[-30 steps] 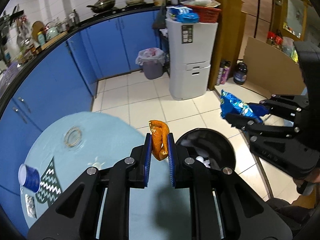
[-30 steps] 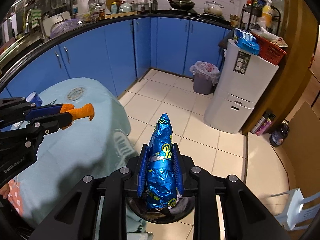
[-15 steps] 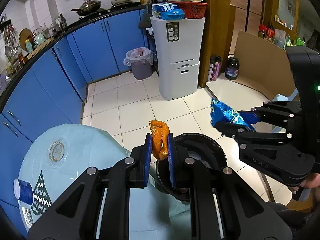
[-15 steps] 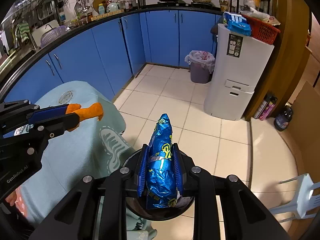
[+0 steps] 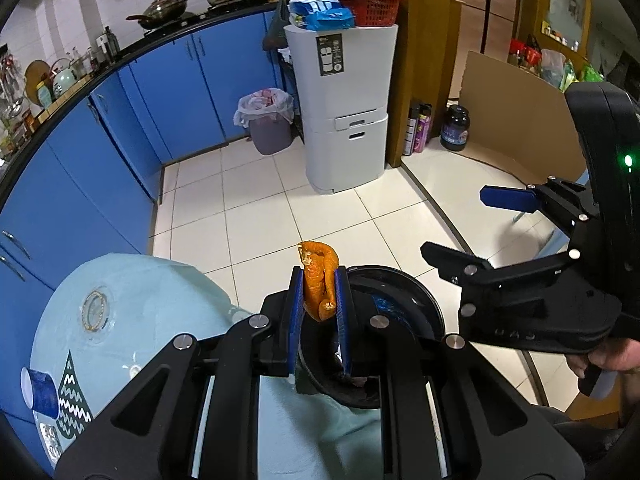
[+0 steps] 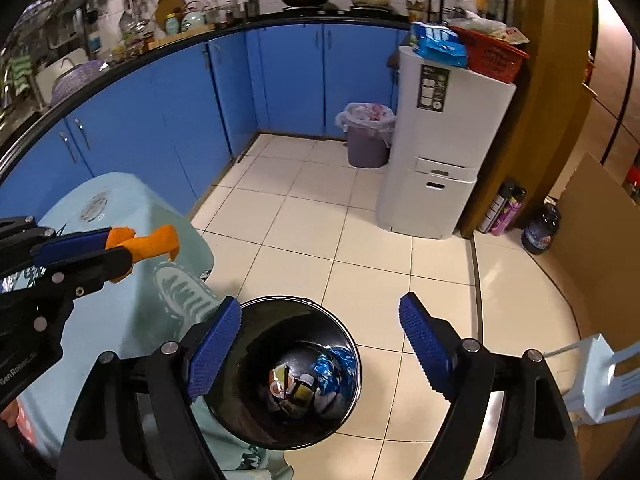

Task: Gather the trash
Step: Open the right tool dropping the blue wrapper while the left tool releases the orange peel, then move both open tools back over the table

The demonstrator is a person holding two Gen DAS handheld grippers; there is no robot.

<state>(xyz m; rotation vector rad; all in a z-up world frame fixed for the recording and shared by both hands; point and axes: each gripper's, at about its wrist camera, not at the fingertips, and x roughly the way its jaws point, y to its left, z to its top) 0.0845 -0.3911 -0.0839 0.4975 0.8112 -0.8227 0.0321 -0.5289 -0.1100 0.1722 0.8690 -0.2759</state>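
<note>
Crumpled orange peel (image 5: 319, 289) upright above black bin (image 6: 256, 312); blue wrapper (image 6: 334, 364) lies inside.

left claw (image 5: 319, 308): black, blue pads | silver screws | right claw (image 6: 320, 344): apparently alike

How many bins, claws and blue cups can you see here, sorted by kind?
Bins: 2, the black bin below the claws and the lined grey bin by the cabinets.
Claws: 2, the left claw shut on an orange scrap, and the right claw opening with nothing between its pads.
Blue cups: 1, the blue cup on the table.
Total: 5.
</note>
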